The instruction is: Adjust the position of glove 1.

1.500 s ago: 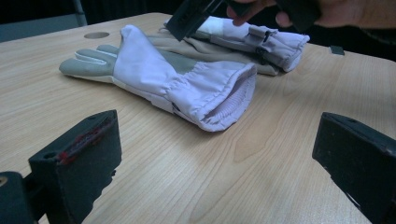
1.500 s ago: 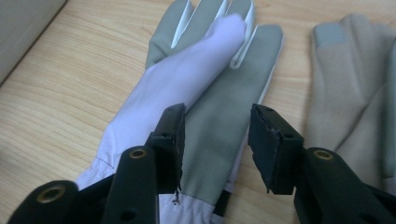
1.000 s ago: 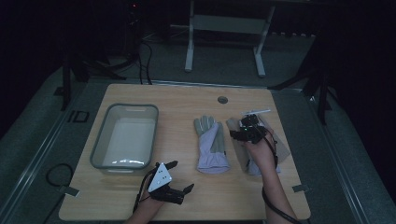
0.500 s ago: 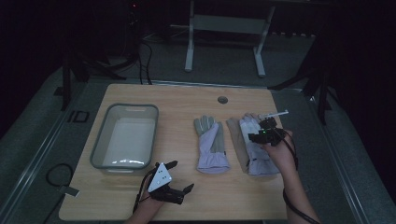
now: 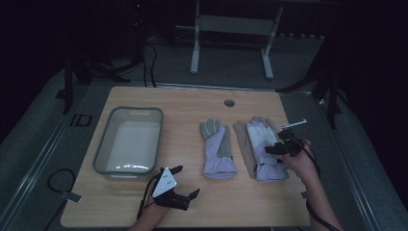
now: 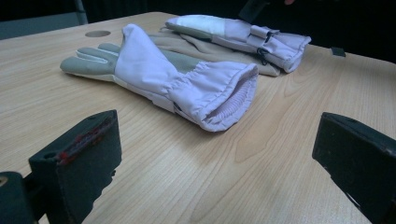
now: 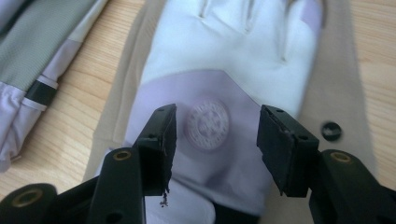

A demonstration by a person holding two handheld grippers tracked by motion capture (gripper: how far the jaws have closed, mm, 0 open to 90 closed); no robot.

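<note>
The right tongs [image 5: 273, 149], spread apart, are now moved lower over the right glove [image 5: 262, 147]. The left tongs [image 5: 185, 182] are kept spread on the worktop [image 5: 192, 103].

lab/studio | dark room | wooden table [image 5: 192, 103] | metal stand [image 5: 231, 29] | floor cables [image 5: 144, 53]

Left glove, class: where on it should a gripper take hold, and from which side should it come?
Probably the gathered cuff of the left glove. It bulges up off the table with its mouth open, facing the left gripper, while the fingers lie flat. Coming low from the person's side, the open jaws could close over the cuff's upper edge.
</note>
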